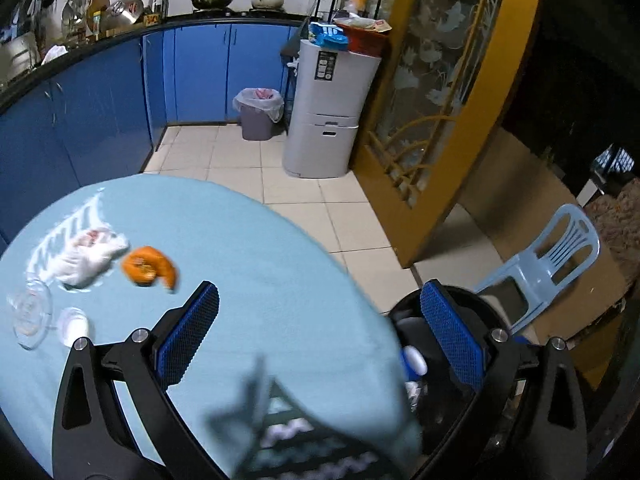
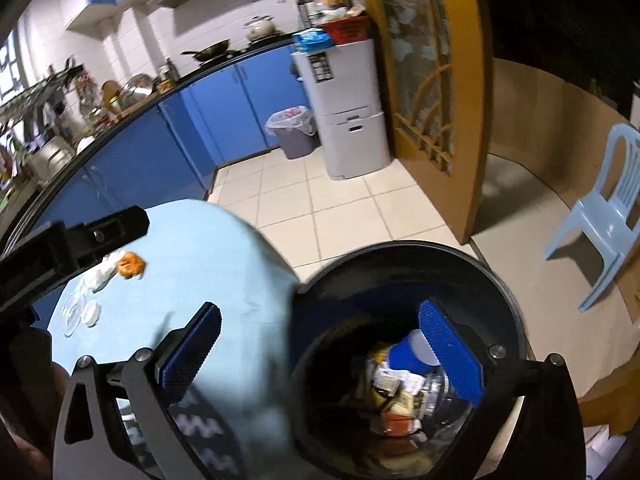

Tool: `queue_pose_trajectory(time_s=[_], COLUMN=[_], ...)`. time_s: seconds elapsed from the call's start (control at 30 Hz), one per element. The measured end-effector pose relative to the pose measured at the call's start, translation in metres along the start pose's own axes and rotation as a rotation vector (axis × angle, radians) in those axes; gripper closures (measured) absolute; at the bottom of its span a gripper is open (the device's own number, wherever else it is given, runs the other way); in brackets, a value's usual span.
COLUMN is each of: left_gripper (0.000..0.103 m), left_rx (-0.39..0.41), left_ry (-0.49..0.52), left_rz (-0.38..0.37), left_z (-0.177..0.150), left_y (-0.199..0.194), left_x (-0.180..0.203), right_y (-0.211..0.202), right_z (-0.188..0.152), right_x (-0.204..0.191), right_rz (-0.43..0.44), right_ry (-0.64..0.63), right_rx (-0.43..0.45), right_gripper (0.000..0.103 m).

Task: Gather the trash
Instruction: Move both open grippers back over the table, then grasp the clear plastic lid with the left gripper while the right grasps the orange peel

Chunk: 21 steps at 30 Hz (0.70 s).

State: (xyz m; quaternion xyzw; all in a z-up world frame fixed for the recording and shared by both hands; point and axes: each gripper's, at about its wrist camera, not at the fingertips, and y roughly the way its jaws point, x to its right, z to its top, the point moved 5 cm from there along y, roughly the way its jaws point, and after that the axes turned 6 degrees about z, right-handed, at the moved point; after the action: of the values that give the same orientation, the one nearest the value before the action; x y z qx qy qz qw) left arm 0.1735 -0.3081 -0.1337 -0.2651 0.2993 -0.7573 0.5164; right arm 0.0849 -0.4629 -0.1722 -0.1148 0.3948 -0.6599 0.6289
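A round table with a light blue cloth [image 1: 256, 264] carries an orange peel [image 1: 150, 268], a crumpled white tissue [image 1: 88, 258], a clear plastic lid [image 1: 31, 314] and a small white cup [image 1: 74, 326]. My left gripper [image 1: 320, 334] is open and empty over the table's right edge. A black trash bin [image 2: 496, 280] stands beside the table, holding a blue cup [image 2: 408, 356], wrappers and a clear jar. My right gripper [image 2: 320, 344] is open and empty, its right finger over the bin. The peel [image 2: 130, 265] also shows in the right wrist view.
A grey bin with a white liner [image 1: 259, 114] and a white cabinet [image 1: 328, 112] stand on the tiled floor by blue kitchen cupboards [image 1: 200, 72]. A yellow-framed door [image 1: 452, 112] is at right. A light blue plastic chair [image 1: 548, 264] stands beyond the black bin.
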Motion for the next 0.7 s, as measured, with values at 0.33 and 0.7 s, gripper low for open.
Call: queue_pose_trajectory(time_s=[0.33, 0.7], left_gripper=[0.003, 0.003], left_rx=[-0.01, -0.119], left_ry=[-0.034, -0.162], left_rz=[0.095, 0.293], left_z=[-0.017, -0.047], left_y=[-0.027, -0.012], left_x=[-0.112, -0.253], right_y=[0.031, 0.094], right_z=[-0.002, -0.011], right_x=[-0.104, -0.198], right_rz=[0.055, 0.065], right_ry=[-0.144, -0.234], right_rx=[-0.044, -0.127], right_gripper=[0.006, 0.006])
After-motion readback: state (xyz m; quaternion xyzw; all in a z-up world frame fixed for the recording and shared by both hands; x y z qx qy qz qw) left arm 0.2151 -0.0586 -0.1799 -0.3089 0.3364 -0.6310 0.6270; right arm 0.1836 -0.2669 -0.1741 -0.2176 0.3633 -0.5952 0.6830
